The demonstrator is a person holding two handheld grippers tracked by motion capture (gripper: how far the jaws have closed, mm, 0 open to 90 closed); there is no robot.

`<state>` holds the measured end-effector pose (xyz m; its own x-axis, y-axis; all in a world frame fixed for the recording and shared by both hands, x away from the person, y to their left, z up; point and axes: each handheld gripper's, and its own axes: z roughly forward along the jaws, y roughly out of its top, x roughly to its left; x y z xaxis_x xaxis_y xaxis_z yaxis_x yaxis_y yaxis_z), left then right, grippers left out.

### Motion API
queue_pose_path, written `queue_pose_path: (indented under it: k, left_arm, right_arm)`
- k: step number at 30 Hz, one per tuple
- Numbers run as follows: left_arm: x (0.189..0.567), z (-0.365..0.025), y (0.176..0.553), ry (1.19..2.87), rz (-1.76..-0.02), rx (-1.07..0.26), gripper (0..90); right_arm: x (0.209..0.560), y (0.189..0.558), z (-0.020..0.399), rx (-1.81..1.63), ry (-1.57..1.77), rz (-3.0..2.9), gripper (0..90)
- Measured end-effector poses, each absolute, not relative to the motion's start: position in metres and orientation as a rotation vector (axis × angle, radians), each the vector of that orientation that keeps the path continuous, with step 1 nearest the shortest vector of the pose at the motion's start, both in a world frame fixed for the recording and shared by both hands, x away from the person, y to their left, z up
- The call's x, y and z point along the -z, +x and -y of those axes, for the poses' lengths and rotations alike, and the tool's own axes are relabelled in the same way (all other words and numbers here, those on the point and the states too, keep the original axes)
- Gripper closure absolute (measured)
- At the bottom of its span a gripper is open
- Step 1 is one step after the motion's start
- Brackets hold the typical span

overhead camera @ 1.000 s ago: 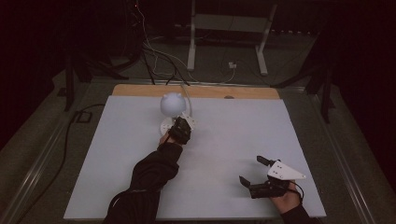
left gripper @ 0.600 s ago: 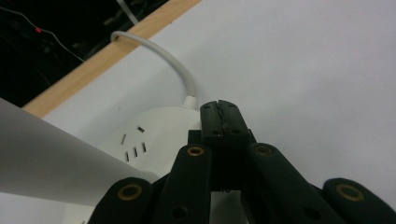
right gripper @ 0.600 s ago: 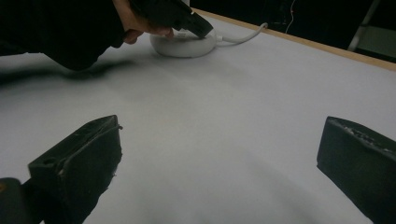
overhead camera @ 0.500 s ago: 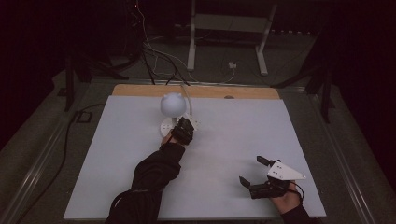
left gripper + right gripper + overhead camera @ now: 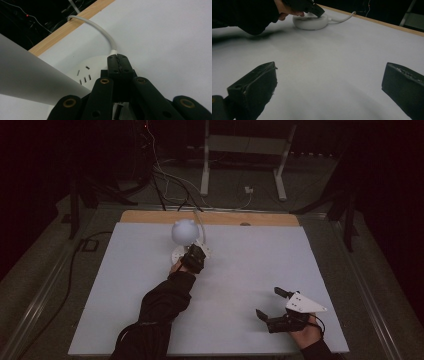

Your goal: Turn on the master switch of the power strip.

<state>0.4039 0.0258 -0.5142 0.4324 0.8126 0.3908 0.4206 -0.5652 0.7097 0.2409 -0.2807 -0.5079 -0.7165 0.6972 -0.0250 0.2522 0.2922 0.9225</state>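
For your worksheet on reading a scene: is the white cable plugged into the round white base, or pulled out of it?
Cannot tell. The left claw is shut on the white cable where its end meets the round white base, which hides the joint.

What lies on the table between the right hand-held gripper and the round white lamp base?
Nothing: bare white table runs from the right hand-held gripper to the lamp base, per its own view.

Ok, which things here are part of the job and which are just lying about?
In the job:
- left gripper, shut at the white cable's plug
- white cable
- round white base with sockets
- white globe

Lying about:
- right gripper, open, apart on the white table
- floor cables
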Motion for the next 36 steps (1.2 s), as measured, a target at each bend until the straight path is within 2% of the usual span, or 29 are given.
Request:
queue_pose_path:
  k: [22,29,31,36]
  left_arm:
    - [0.5142,-0.0204,0.405,2.295,-0.946,-1.066,90.0]
    - [0.511,-0.0218,0.4078,2.322,-0.953,-1.023,90.0]
    - [0.5086,-0.0238,0.4094,2.319,-0.977,-0.973,90.0]
    - [0.5064,-0.0217,0.4116,2.377,-0.944,-0.968,90.0]
  right_arm:
    - [0.5082,0.241,0.2795,-1.405,0.841,-2.147,0.0]
    - [0.5082,0.2406,0.2798,-1.405,0.843,-2.145,0.0]
    - [0.5081,0.2404,0.2797,-1.406,0.842,-2.145,0.0]
    - [0.5086,0.2406,0.2794,-1.405,0.843,-2.148,0.0]
